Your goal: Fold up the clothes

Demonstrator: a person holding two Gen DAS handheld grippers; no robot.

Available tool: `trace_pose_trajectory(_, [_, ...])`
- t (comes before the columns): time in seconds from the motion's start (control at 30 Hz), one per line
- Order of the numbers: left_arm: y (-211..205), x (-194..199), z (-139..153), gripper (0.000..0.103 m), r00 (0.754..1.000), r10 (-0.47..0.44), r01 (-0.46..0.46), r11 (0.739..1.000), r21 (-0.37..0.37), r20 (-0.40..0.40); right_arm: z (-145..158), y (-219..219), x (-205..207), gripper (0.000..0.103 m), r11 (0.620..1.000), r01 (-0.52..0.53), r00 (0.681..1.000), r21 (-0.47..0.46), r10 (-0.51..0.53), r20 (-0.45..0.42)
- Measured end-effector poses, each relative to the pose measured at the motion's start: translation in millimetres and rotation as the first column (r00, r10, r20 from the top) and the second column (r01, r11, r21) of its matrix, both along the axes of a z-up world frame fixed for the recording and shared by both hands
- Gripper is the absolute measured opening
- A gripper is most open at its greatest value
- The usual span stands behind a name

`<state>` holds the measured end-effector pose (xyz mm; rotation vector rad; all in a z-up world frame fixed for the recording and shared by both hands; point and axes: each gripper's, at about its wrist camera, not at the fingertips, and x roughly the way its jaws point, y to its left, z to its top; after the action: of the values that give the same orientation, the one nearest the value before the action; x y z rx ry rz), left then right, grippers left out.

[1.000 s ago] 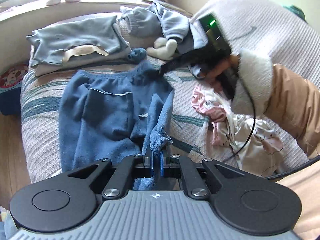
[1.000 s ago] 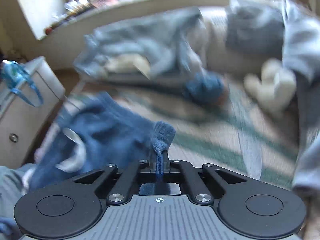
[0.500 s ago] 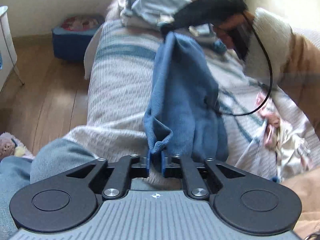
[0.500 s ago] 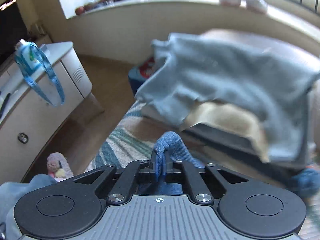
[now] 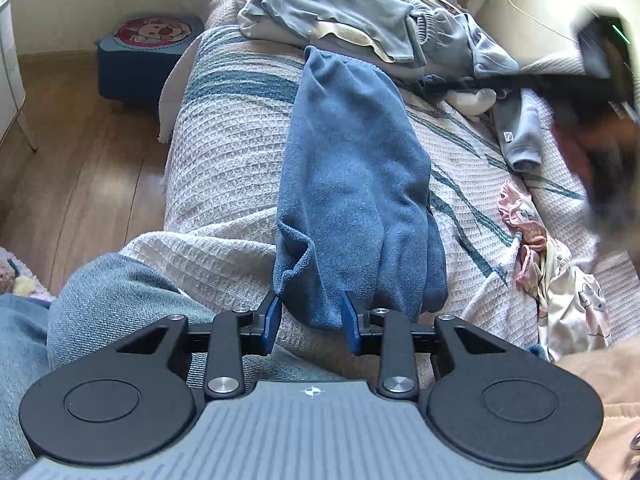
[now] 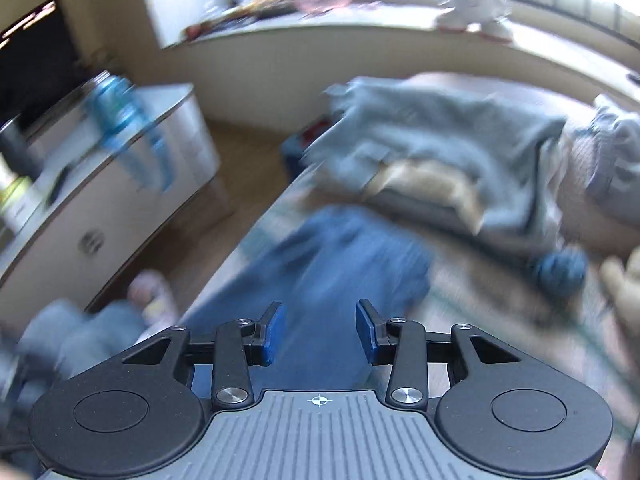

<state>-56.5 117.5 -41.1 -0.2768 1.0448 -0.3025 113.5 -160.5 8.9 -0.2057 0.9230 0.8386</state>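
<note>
We see our left gripper point(image 5: 310, 317) with its jaws opening, the blue pads parted and slack around the near end of the blue trousers point(image 5: 352, 184), whose hem lies loosely between them, released rather than pinched. From those jaws the trousers run straight ahead as one long folded strip on the bedspread point(image 5: 224, 184), the far end stopping just short of the grey folded pile point(image 5: 320, 8). Left of the jaws the bedspread's edge drops to bare wood floor point(image 5: 72, 168), open as far as a blue stool point(image 5: 148, 56). Near the jaws on the left sits a grey-clad knee point(image 5: 120, 300). To the right of the strip lies striped bedspread, then a pink-and-white garment point(image 5: 560, 280) near the bed's edge and a grey hoodie point(image 5: 520, 132) further ahead.

Our right gripper point(image 6: 320, 330) is blurred in motion, its jaws opening too, with nothing pressed between the pads; the trousers point(image 6: 332, 264) lie below and ahead of them. Beyond is the grey pile point(image 6: 440, 140); to the left the bed's edge, floor, and a white cabinet point(image 6: 120, 200). In the left view that gripper point(image 5: 600, 80) hangs well to the right, above the hoodie.
</note>
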Motion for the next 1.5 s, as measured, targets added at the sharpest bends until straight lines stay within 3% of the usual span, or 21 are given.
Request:
trace_pose_trajectory(0.17, [-3,0,4,0.024,1.0,0.001,-0.001,1.0,-0.016,0.013,-19,-20,-52,0.039,0.999,-0.013,0.99,0.043,0.019,-0.14])
trace_pose_trajectory(0.4, [0,-4,10,0.019,0.999,0.038,-0.038,0.999,-0.028,0.027,-61,-18,-57,0.039,0.981,0.093,0.944,0.172,-0.032,-0.329])
trace_pose_trajectory(0.43, [1,-5,10,0.019,0.999,0.045,-0.044,0.999,-0.028,0.027,-64,-14,-58,0.037,0.982,0.086,0.944,0.171,-0.026,-0.329])
trace_pose_trajectory(0.5, [2,-6,11,0.018,0.998,0.056,-0.055,0.998,-0.026,0.027,-68,-6,-60,0.02,0.988,0.06,0.952,0.146,-0.013,-0.306])
trace_pose_trajectory(0.53, [2,-6,13,0.017,0.998,0.06,-0.059,0.998,-0.023,0.03,-68,-3,-61,0.005,0.99,0.045,0.958,0.132,-0.005,-0.288])
trace_pose_trajectory(0.57, [2,-6,14,0.016,0.997,0.064,-0.063,0.998,-0.024,0.036,-63,-3,-60,0.002,0.992,0.034,0.965,0.124,-0.001,-0.263])
trace_pose_trajectory(0.73, [-3,-6,28,0.014,0.995,0.041,-0.032,0.995,-0.098,0.092,-21,-23,-57,0.001,0.994,0.025,0.992,0.102,-0.013,-0.122])
trace_pose_trajectory(0.83, [-15,-3,26,0.014,0.997,-0.001,0.006,0.999,-0.05,0.081,2,-41,-57,0.001,0.997,0.029,0.998,0.074,-0.025,-0.06])
trace_pose_trajectory(0.9, [-24,0,14,0.014,1.0,-0.001,0.0,0.999,0.052,0.022,-8,-44,-54,0.004,0.998,0.034,0.995,0.061,-0.028,-0.097])
trace_pose_trajectory(0.93, [-26,1,7,0.014,1.0,0.004,-0.004,0.996,0.088,-0.008,-15,-45,-52,0.01,0.998,0.037,0.992,0.055,-0.03,-0.12])
trace_pose_trajectory(1.03, [-21,-1,-4,0.014,0.998,0.03,-0.024,0.993,0.117,-0.047,-52,-32,-51,0.011,0.999,0.033,0.98,-0.02,-0.036,-0.196])
trace_pose_trajectory(1.1, [-17,-4,1,0.014,0.999,0.042,-0.038,0.992,0.122,-0.031,-66,-25,-52,0.015,0.996,0.035,0.981,-0.08,-0.049,-0.19])
trace_pose_trajectory(1.2, [-13,-7,9,0.025,0.998,0.057,-0.056,0.991,0.124,0.001,-56,-27,-48,0.024,0.996,0.044,0.985,-0.081,-0.056,-0.162])
trace_pose_trajectory(1.27, [-13,-7,12,0.032,0.998,0.055,-0.056,0.992,0.117,0.019,-40,-36,-46,0.037,0.997,0.062,0.99,-0.054,-0.068,-0.125])
trace_pose_trajectory(1.33, [-15,-7,14,0.042,0.998,0.048,-0.051,0.993,0.105,0.032,-26,-46,-45,0.045,0.996,0.083,0.993,-0.026,-0.085,-0.086])
trace_pose_trajectory(1.4, [-17,-7,16,0.056,0.998,0.041,-0.045,0.994,0.099,0.042,-17,-56,-42,0.048,0.993,0.117,0.992,-0.01,-0.118,-0.055])
trace_pose_trajectory(1.5, [-21,-8,19,0.068,0.998,0.028,-0.034,0.994,0.104,0.055,-13,-66,-39,0.05,0.985,0.171,0.984,0.003,-0.171,-0.042])
